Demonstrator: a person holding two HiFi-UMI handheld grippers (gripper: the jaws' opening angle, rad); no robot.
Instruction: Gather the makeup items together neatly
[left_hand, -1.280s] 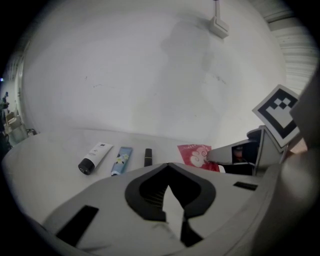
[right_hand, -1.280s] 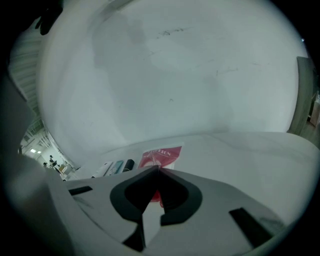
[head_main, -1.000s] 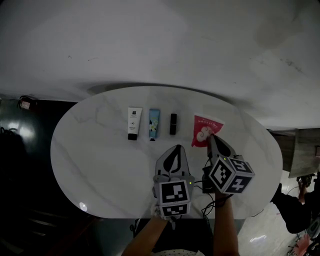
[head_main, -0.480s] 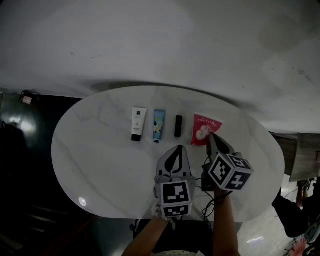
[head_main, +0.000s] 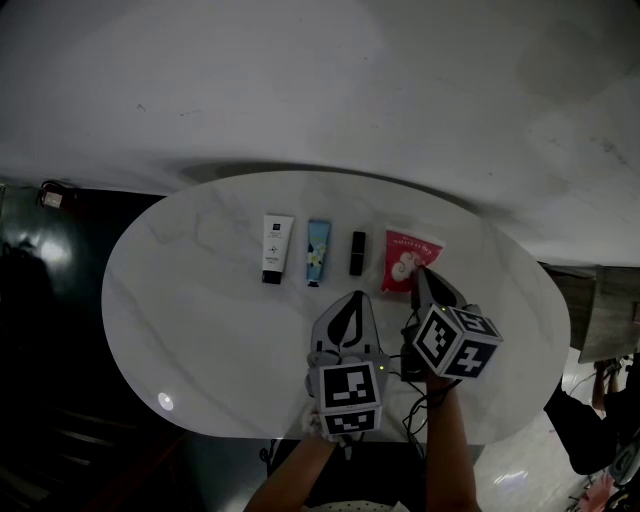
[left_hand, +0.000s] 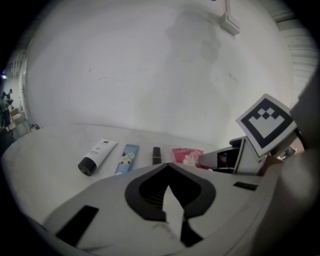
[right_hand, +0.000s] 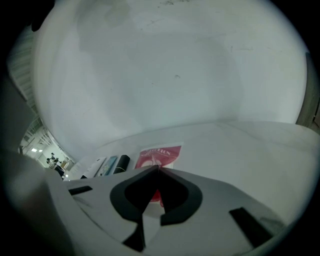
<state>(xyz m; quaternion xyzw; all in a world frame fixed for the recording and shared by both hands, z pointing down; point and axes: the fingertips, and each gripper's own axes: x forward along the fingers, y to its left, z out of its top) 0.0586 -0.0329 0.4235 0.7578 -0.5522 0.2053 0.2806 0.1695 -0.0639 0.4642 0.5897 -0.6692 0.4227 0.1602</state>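
The red sachet (head_main: 408, 256) lies at the right end of a row with the lipstick (head_main: 357, 252), blue tube (head_main: 317, 252) and white tube (head_main: 276, 247) on my marble table (head_main: 200, 320). My right gripper (head_main: 420, 272) is clenched on the sachet's near edge. My left gripper (head_main: 352, 296) hovers clenched and empty, short of the row.

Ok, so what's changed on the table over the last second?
The red packet slid a little to the left and straightened, narrowing its gap to the lipstick. The right gripper, shut on the packet's near corner, moved with it. Nothing was let go. The white tube, blue tube and lipstick kept their row, and the left gripper stayed shut and empty.
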